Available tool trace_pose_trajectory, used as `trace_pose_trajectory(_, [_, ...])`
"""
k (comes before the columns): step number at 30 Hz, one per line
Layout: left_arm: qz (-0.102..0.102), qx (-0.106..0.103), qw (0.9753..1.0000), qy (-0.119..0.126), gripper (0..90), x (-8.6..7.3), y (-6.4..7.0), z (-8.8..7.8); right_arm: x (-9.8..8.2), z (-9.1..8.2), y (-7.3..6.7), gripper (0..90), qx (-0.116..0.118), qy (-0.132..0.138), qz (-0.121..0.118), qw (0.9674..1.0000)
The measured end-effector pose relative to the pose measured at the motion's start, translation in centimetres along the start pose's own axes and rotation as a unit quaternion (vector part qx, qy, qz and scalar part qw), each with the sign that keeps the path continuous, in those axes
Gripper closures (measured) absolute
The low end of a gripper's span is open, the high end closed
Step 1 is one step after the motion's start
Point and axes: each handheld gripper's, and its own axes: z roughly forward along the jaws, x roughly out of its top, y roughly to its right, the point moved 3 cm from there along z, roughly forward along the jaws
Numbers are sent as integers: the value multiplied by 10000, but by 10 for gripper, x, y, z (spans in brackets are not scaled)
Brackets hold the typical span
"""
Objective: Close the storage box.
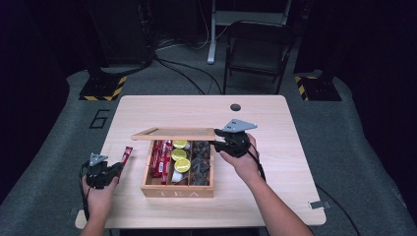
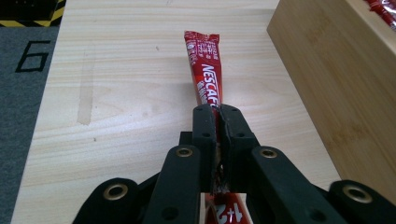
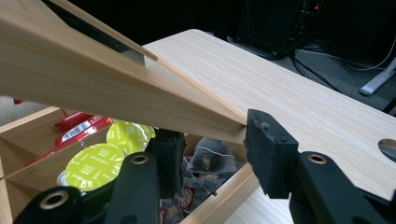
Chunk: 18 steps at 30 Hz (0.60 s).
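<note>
From the high view we see the box [image 1: 177, 189] sitting mid-counter [image 1: 275, 162], lid [image 1: 173, 133] propped up roughly level. Our right gripper [image 1: 222, 139] is at the lid's right end, jaws pinching it. Our left gripper [image 1: 117, 168] is over at the counter's left edge with a red stick [image 1: 127, 155] poking out ahead of it, just left of the box.

In the left gripper view the jaws are pressed together on the near end of the stick [image 2: 204, 79], a Nescafe sachet. It runs away from us over the counter [image 2: 121, 93], with the box wall [image 2: 341, 79] beside it.

In the right gripper view the jaws are set on the lid's [image 3: 93, 88] corner, one under, one at its edge. Below are yellow pods [image 3: 95, 165], red sachets [image 3: 77, 128] and tea bags [image 3: 210, 156], each in its own compartment.
</note>
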Motion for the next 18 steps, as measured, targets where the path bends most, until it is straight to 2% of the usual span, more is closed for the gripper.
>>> trace_pose_trajectory(2, [26, 12, 10000, 9, 851, 0, 1, 2, 0, 0, 0, 574, -1, -1, -6, 10000])
trace_pose_trajectory(7, [185, 83, 9997, -163, 850, -3, 3, 8, 0, 0, 0, 574, 1, -11, -10, 10000])
trace_pose_trajectory(12, [230, 158, 9993, -259, 850, -6, 1, 11, 0, 0, 0, 574, 3, -11, -11, 10000])
trace_pose_trajectory(18, [116, 249, 9990, -357, 850, -10, -5, 13, -1, 0, 0, 574, 26, -23, -42, 10000])
